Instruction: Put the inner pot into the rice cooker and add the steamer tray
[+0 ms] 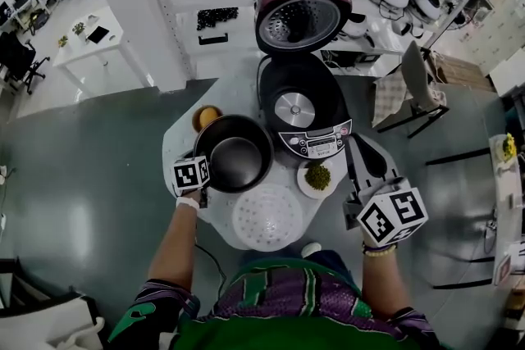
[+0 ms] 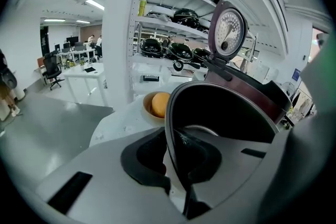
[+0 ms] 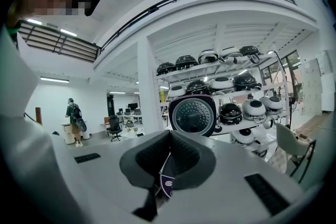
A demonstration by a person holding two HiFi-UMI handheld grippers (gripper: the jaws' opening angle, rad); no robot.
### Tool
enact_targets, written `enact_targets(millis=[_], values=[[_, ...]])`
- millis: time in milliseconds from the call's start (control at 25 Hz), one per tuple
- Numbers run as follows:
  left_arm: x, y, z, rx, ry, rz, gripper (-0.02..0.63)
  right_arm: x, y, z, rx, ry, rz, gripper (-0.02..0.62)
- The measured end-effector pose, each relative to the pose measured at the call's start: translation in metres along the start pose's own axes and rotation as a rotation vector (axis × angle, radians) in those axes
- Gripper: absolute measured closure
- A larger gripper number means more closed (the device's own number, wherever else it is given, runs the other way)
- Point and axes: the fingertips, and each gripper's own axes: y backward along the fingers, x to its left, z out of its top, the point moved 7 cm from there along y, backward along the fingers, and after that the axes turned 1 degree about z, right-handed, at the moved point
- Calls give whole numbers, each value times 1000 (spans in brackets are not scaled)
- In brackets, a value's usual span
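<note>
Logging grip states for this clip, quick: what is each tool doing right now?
Left tool: closed on the inner pot, at its rim.
Right tool: closed, empty.

Light: bright, even; white ceiling strip lights [image 2: 94,4] far left.
Shadows: faint and soft on the glossy grey floor [image 1: 90,176], which carries a pale sheen.
Glare: glint on the round silver heating plate [image 1: 294,109].
Distortion: heavy fisheye; white square pillar [image 2: 123,34] bows; gripper views' corners dark.
Focus: near rim of black round inner pot [image 2: 168,134] blurred.
</note>
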Motion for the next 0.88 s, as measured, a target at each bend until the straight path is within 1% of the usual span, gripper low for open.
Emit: enact_targets(millis=[120,240,440,680,880], values=[[-1,2,3,24,3,28,574,-3,1,4,-2,-4,-4,591],[-4,3,3,30,13,33,577,-5,4,7,3,3,-9,591],[0,9,0,17,44,43,577,-5,8,5,15,-6,-15,591],[-2,22,1,1,60,39,575,-7,21,10,24,2,-25,591],[-4,37,5,-40,107,35,575,-8,30,13,24,5,-13,591]])
